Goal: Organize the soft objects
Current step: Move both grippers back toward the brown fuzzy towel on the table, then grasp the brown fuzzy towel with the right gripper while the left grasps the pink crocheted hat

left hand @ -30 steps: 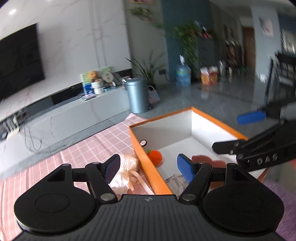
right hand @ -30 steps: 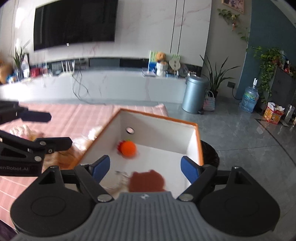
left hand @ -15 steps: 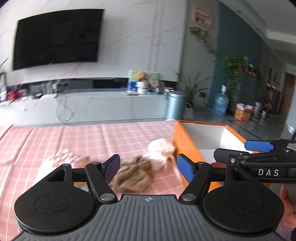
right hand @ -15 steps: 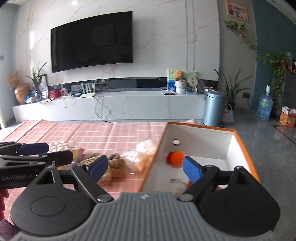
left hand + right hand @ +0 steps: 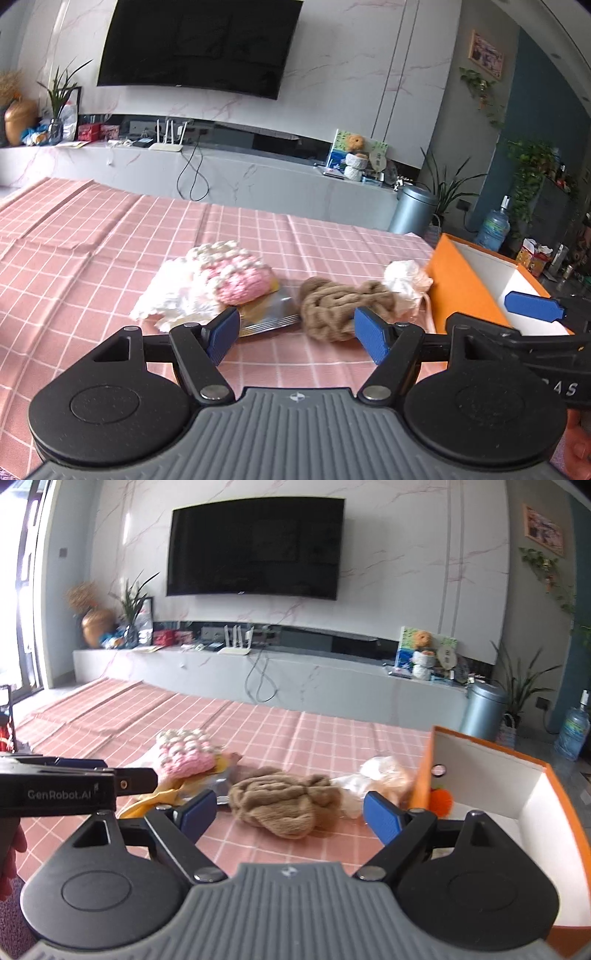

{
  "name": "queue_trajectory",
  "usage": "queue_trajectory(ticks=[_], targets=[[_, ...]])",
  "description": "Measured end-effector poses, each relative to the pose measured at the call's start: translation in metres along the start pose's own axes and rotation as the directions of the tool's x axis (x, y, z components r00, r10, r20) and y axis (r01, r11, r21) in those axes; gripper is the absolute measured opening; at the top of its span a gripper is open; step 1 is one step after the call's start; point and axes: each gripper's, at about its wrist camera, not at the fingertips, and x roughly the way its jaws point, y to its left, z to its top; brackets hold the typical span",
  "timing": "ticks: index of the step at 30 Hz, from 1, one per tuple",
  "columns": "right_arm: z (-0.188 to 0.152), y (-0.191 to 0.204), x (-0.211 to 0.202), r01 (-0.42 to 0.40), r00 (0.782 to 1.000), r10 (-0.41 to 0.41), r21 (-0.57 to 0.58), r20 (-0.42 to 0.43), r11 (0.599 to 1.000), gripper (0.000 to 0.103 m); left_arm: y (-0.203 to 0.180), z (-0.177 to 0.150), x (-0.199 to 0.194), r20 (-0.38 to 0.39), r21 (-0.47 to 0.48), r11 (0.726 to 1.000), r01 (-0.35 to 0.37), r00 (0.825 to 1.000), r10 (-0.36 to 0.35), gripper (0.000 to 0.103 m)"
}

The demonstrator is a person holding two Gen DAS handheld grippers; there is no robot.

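Both claws hover above a tabletop (image 5: 110, 236) covered in a pink checked cloth, each spread wide and gripping nothing. The left claw (image 5: 297, 334) points its blue pads at a brown chunky-knit bundle of yarn (image 5: 332, 308) lying on the cloth; the right claw (image 5: 290, 812) faces the same brown bundle (image 5: 286, 805) from a little further right.

To the left of the bundle lies a pink-and-white bobbled knit piece (image 5: 229, 273), resting on a fluffy white cloth (image 5: 168, 295) and a flat silvery packet (image 5: 269, 314). The right wrist view shows the knit piece (image 5: 186, 753) with a yellow fabric (image 5: 162, 797) under it, which the left wrist view barely reveals.

Between the bundle and an orange-walled, white-lined open box (image 5: 465, 288) sits a cream and peach soft bundle in clear wrap (image 5: 404, 282), touching the box's outer wall. Only the right wrist view looks into the box (image 5: 535, 794), where a small orange fuzzy ball (image 5: 441, 800) lies near the round hole in the left wall; the left wrist view shows just a strip of white interior.

Each camera catches the other claw from the side: the right claw (image 5: 532, 314) at the right edge over the box, the left claw (image 5: 85, 775) at the left edge beside the knit piece.
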Motion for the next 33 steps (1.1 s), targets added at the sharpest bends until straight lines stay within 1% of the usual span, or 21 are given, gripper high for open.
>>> queue_trajectory(ticks=[4, 7, 12, 15, 19, 23, 26, 28, 31, 33], targets=[[-0.002, 0.012, 0.02, -0.015, 0.999, 0.015, -0.011, -0.043, 1.0, 0.084, 0.013, -0.004, 0.004, -0.011, 0.007, 1.0, -0.008, 1.0, 0.009, 0.083], [-0.004, 0.02, 0.037, -0.028, 0.997, 0.026, -0.019, -0.073, 0.999, 0.081, 0.019, -0.006, 0.01, -0.021, 0.011, 1.0, -0.015, 1.0, 0.015, 0.083], [-0.004, 0.027, 0.065, -0.037, 0.993, 0.034, -0.025, -0.112, 0.999, 0.081, 0.03, -0.007, 0.031, -0.068, 0.017, 1.0, -0.026, 0.997, 0.027, 0.084], [-0.002, 0.025, 0.081, -0.031, 0.991, 0.028, -0.022, -0.133, 0.999, 0.081, 0.039, -0.006, 0.042, -0.086, -0.003, 0.999, -0.054, 0.995, 0.053, 0.087], [0.006, 0.019, 0.104, -0.021, 0.988, 0.021, -0.002, -0.154, 1.0, 0.084, 0.048, 0.003, 0.056, -0.089, -0.022, 0.995, -0.096, 0.992, 0.094, 0.088], [0.012, 0.018, 0.127, -0.028, 0.985, 0.029, 0.007, -0.17, 1.0, 0.087, 0.05, 0.02, 0.072, -0.091, -0.007, 0.996, -0.09, 0.992, 0.089, 0.089], [0.016, 0.017, 0.142, -0.031, 0.983, 0.033, 0.015, -0.178, 0.999, 0.089, 0.051, 0.031, 0.084, -0.099, -0.054, 0.996, -0.071, 0.993, 0.065, 0.095], [0.017, 0.017, 0.152, -0.025, 0.982, 0.029, 0.021, -0.189, 0.999, 0.09, 0.049, 0.036, 0.094, -0.112, -0.073, 0.995, -0.067, 0.992, 0.059, 0.096], [0.015, 0.014, 0.164, -0.026, 0.976, 0.035, 0.047, -0.216, 0.999, 0.09, 0.041, 0.038, 0.109, -0.139, -0.036, 0.994, -0.104, 0.985, 0.098, 0.096], [0.011, 0.012, 0.172, -0.028, 0.971, 0.042, 0.062, -0.235, 0.998, 0.088, 0.039, 0.036, 0.118, -0.161, -0.035, 0.991, -0.129, 0.979, 0.122, 0.096]])
